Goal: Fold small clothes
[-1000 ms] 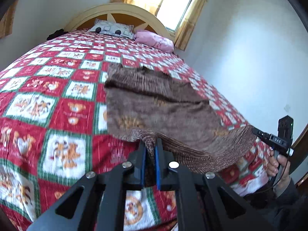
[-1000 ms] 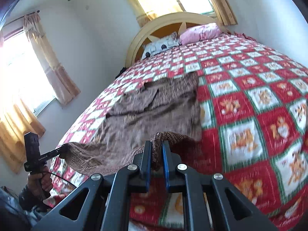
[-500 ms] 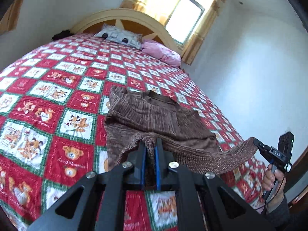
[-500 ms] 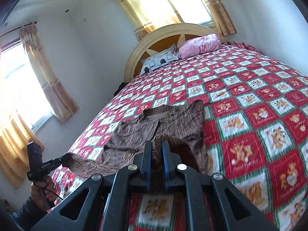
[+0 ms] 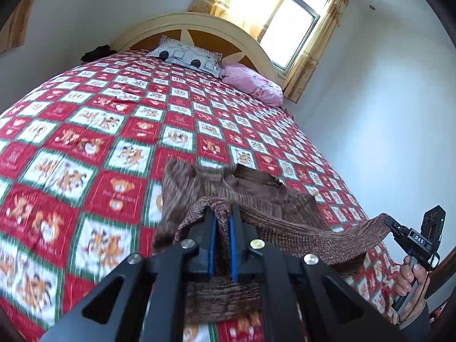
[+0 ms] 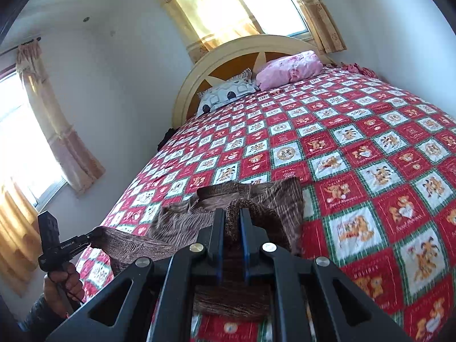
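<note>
A small brown knitted sweater (image 5: 250, 191) lies on the bed, its near hem lifted and carried over its body toward the collar. My left gripper (image 5: 221, 213) is shut on one hem corner. My right gripper (image 6: 232, 213) is shut on the other hem corner of the sweater (image 6: 273, 199). The ribbed hem stretches taut between them. The right gripper also shows at the right edge of the left wrist view (image 5: 389, 223), and the left gripper at the left edge of the right wrist view (image 6: 92, 236).
The bed has a red, white and green bear-print quilt (image 5: 85, 142). A grey patterned pillow (image 5: 188, 58) and a pink pillow (image 5: 253, 84) lie against the cream headboard (image 5: 199, 22). White walls stand to both sides, with curtained windows (image 6: 256, 0).
Both grippers have lifted the hem and carried it forward over the sweater toward the collar, so less of the sweater's body shows. Both cameras tilted up toward the headboard.
</note>
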Demonstrator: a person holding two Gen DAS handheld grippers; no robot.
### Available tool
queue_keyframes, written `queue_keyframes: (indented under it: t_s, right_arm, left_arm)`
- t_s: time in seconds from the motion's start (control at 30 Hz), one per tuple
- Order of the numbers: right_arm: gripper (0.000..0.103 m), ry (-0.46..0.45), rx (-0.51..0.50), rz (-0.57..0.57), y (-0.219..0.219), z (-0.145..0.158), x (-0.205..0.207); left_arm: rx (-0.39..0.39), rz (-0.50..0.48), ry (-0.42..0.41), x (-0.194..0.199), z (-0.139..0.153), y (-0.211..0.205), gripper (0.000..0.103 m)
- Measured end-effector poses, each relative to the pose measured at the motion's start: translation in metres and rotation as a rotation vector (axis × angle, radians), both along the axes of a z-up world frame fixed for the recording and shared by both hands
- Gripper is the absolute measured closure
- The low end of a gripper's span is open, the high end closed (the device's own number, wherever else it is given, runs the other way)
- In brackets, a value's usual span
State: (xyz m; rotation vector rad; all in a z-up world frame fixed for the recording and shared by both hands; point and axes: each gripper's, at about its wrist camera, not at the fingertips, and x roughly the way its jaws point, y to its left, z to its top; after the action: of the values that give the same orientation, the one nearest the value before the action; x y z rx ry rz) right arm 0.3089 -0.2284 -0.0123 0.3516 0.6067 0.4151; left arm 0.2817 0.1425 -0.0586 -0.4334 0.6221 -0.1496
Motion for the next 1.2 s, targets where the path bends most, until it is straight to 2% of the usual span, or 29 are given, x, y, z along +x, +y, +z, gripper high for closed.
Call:
queue_keyframes:
  t_s: [0.2,0.4,0.73,0.83,0.9,0.93,1.0,1.03,1.07,1.13,1.2]
  right_arm:
    - [0.094,0.046,-0.027,-0.014,0.006,-0.011,0.047]
    - [0.094,0.142,-0.042,-0.029,0.010,-0.038,0.097]
    - [0.094,0.251,-0.095,-0.045,0.017,-0.082,0.165]
    - [0.093,0.284,-0.079,-0.025,0.019,-0.093,0.183]
    - [0.091,0.311,-0.063,-0.025,0.019,-0.101,0.199]
    - [0.086,0.308,-0.059,-0.042,0.017,-0.103,0.207]
    - [0.076,0.290,-0.045,-0.070,0.012,-0.102,0.214]
    - [0.063,0.283,-0.040,-0.079,0.010,-0.101,0.215]
    - [0.051,0.276,-0.030,-0.098,0.006,-0.099,0.215]
    - [0.050,0.256,-0.032,-0.107,0.003,-0.092,0.210]
    - [0.050,0.209,-0.106,-0.093,0.008,-0.082,0.196]
  left_arm:
    - [0.008,0.008,0.034,0.039,-0.008,0.003,0.094]
    - [0.022,0.014,0.112,0.083,-0.036,0.007,0.094]
    - [0.029,-0.008,0.185,0.122,-0.065,0.011,0.094]
    - [0.034,0.006,0.198,0.131,-0.069,0.013,0.089]
    - [0.028,0.024,0.207,0.138,-0.070,0.018,0.088]
    - [0.032,0.046,0.210,0.141,-0.071,0.021,0.087]
    - [0.048,0.111,0.206,0.145,-0.070,0.029,0.079]
    - [0.046,0.136,0.206,0.144,-0.069,0.034,0.067]
    - [0.042,0.159,0.206,0.143,-0.069,0.040,0.051]
    - [0.035,0.200,0.196,0.133,-0.067,0.050,0.041]
    - [0.057,0.199,0.210,0.126,-0.065,0.052,0.041]
